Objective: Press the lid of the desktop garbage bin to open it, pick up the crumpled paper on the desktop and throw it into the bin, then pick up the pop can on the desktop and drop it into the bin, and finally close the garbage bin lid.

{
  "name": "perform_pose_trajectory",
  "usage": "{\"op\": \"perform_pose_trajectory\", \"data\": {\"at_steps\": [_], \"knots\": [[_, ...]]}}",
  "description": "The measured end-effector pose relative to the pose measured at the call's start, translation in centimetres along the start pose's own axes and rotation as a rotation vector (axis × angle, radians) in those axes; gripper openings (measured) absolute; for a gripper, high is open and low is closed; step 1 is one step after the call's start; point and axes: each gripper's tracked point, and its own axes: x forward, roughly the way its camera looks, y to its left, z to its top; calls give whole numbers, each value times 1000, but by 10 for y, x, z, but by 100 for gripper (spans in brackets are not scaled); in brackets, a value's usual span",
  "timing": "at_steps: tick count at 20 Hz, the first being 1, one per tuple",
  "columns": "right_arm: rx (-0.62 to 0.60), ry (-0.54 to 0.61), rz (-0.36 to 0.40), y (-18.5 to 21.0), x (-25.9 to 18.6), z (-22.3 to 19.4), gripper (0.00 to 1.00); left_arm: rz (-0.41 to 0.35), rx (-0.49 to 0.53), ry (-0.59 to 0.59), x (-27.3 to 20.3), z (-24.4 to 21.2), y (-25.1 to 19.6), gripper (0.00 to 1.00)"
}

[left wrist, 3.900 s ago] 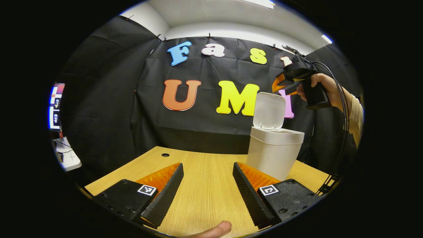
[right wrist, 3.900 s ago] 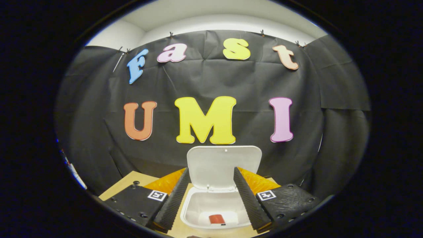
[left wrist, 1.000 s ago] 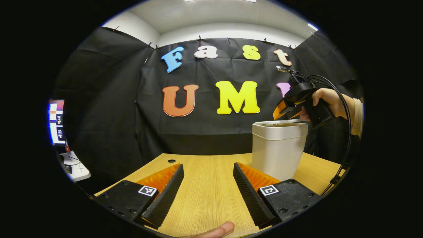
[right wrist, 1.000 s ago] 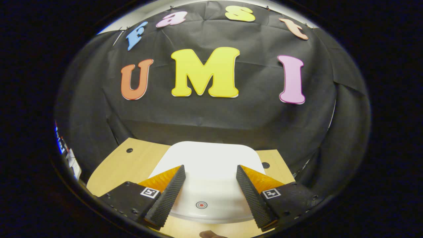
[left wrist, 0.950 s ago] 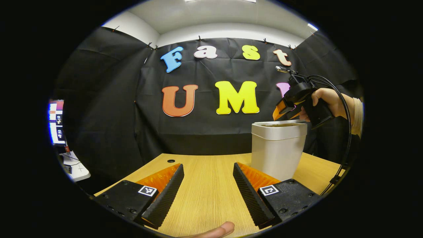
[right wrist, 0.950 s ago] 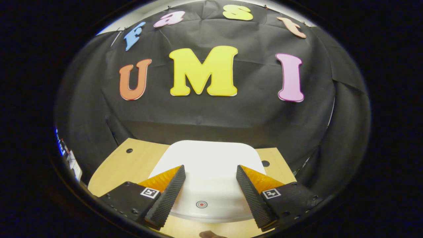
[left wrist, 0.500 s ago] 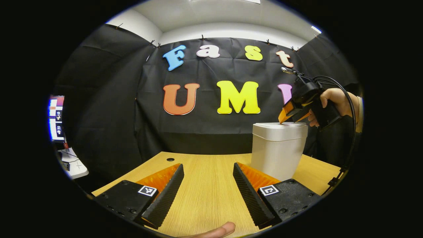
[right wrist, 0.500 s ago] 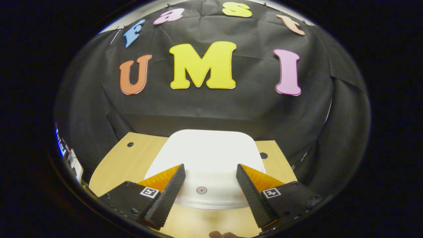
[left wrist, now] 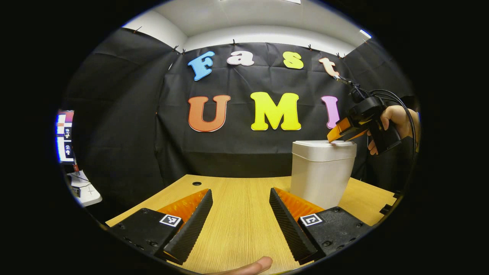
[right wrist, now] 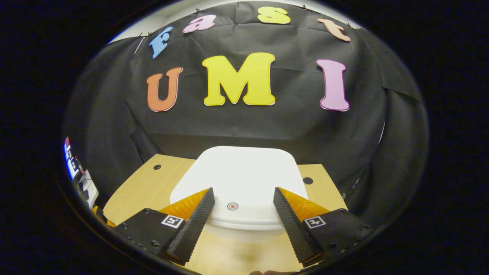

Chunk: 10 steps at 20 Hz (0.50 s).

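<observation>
Lid (right wrist: 238, 179) now shut on bin (left wrist: 321, 173); right gripper (right wrist: 243, 204) above.

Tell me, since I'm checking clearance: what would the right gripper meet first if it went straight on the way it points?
Probably the closed lid of the bin: the right gripper, open, slants down over the lid's near edge. Contact is unclear.

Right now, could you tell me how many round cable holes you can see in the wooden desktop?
2: one hole left of the white plastic garbage bin, one hole to its right. The bin may hide others.
</observation>
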Motion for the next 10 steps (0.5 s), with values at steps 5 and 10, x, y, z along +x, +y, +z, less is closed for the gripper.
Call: {"op": "perform_pose_trajectory", "data": {"at_steps": [5, 10], "knots": [[24, -46, 7, 1, 1, -3, 99, -15, 36, -12, -3, 3, -9, 96], [23, -173, 28, 3, 2, 4, 97, -32, 23, -12, -1, 2, -18, 96]]}}
